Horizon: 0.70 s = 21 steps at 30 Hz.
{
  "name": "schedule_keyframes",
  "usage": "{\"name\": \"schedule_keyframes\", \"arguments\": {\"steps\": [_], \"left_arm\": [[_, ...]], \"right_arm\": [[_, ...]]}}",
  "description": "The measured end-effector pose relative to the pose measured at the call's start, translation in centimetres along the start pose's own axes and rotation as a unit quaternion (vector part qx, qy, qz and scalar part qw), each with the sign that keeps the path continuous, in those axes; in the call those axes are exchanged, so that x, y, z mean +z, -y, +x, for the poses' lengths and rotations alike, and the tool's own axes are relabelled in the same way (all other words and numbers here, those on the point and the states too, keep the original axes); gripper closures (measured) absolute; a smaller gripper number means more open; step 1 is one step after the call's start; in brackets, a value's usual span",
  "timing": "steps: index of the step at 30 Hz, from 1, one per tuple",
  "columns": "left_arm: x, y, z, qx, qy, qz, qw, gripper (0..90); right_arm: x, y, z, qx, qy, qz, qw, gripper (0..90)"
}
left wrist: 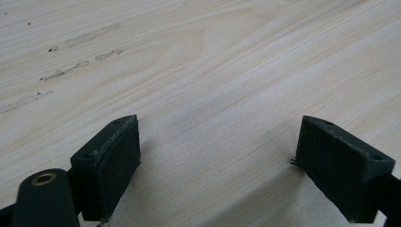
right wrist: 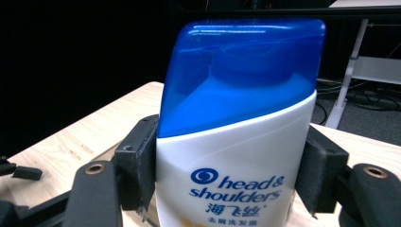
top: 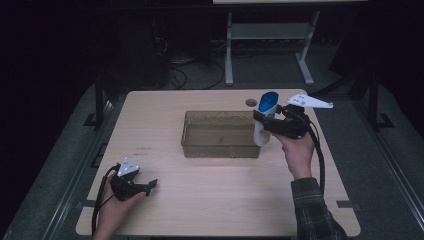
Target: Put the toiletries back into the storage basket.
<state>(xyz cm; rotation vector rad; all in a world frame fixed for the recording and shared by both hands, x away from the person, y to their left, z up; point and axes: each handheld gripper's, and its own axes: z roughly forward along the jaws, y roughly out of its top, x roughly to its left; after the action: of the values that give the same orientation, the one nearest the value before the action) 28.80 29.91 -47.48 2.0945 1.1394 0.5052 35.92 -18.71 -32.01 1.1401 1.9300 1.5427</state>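
Gripping one shampoo bottle (right wrist: 236, 137) upright, the right tongs (right wrist: 231, 175) are holding it at the right end of one clear brown tub (top: 220, 148) on the table (top: 210, 200).
One bottle, one tub, two tongs: the white bottle with its blue cap is reading "head & shoulders" above Chinese characters, while the left tongs (left wrist: 215, 165) are resting low over the table's near left, gaping open with nothing between them.

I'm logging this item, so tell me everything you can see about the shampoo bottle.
The shampoo bottle is glossy white plastic with a large blue cap on top and a blue Head & Shoulders logo above Chinese characters. It stands upright, clamped at both sides by the right gripper, held in the air by the right end of the clear brown bin. Its base is out of sight.
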Motion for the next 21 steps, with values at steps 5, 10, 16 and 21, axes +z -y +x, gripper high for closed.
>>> {"name": "schedule_keyframes", "arguments": {"steps": [5,10,16,21], "left_arm": [[0.0,0.0,0.0,0.000,0.000,0.000,1.0000,13.5],[0.0,0.0,0.0,0.001,0.001,0.001,1.0000,13.5],[0.0,0.0,0.0,0.002,0.000,0.001,1.0000,13.5],[0.0,0.0,0.0,-0.001,0.001,0.000,1.0000,13.5]], "right_arm": [[0.9,-0.1,0.1,-0.001,0.000,-0.002,1.0000,33.5],[2.0,0.0,0.1,0.000,-0.003,0.001,1.0000,33.5],[3.2,0.4,0.0,0.000,-0.003,0.007,1.0000,33.4],[3.8,0.8,-0.2,0.002,-0.005,0.014,0.9999,33.4]]}}
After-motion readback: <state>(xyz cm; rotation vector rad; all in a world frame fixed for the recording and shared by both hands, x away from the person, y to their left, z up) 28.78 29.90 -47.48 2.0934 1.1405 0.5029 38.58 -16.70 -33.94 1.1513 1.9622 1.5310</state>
